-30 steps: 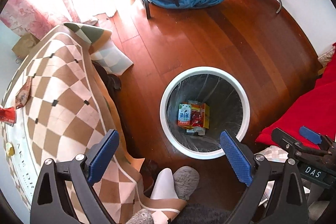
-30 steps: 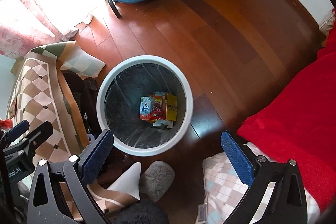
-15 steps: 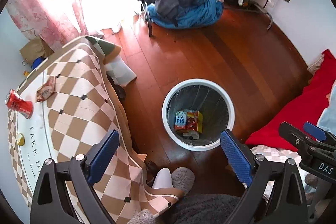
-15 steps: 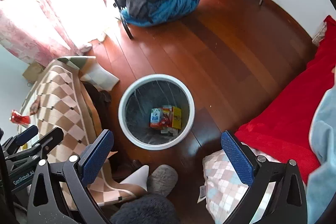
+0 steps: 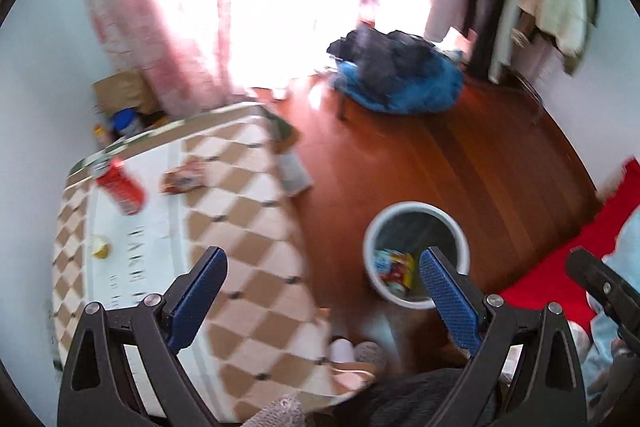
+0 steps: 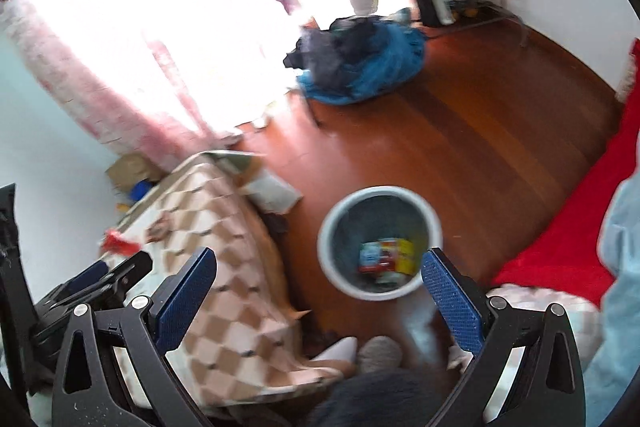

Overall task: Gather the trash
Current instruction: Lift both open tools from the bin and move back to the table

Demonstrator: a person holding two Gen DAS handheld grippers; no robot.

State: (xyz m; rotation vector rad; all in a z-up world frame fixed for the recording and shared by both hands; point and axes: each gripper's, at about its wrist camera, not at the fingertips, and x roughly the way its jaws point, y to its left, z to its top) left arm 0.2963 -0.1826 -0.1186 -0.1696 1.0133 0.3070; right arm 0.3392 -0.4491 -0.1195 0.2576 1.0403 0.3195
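Your checkered table [image 5: 248, 227] bears a red can [image 5: 120, 187], a wrapper [image 5: 184, 181] and a small yellow item [image 5: 99, 246].

Plenty of open wood floor [image 6: 480, 131] beyond the white trash bin [image 6: 434, 227], nothing on it until the blue clothes pile [image 6: 360, 67]. Left of the bin, the checkered tablecloth [image 5: 256, 227] hangs right down beside it, so that side is tight. On the tabletop a red can [image 5: 120, 187] and a snack wrapper [image 5: 184, 181] lie apart. Red blanket [image 6: 568, 227] crowds the bin's right.
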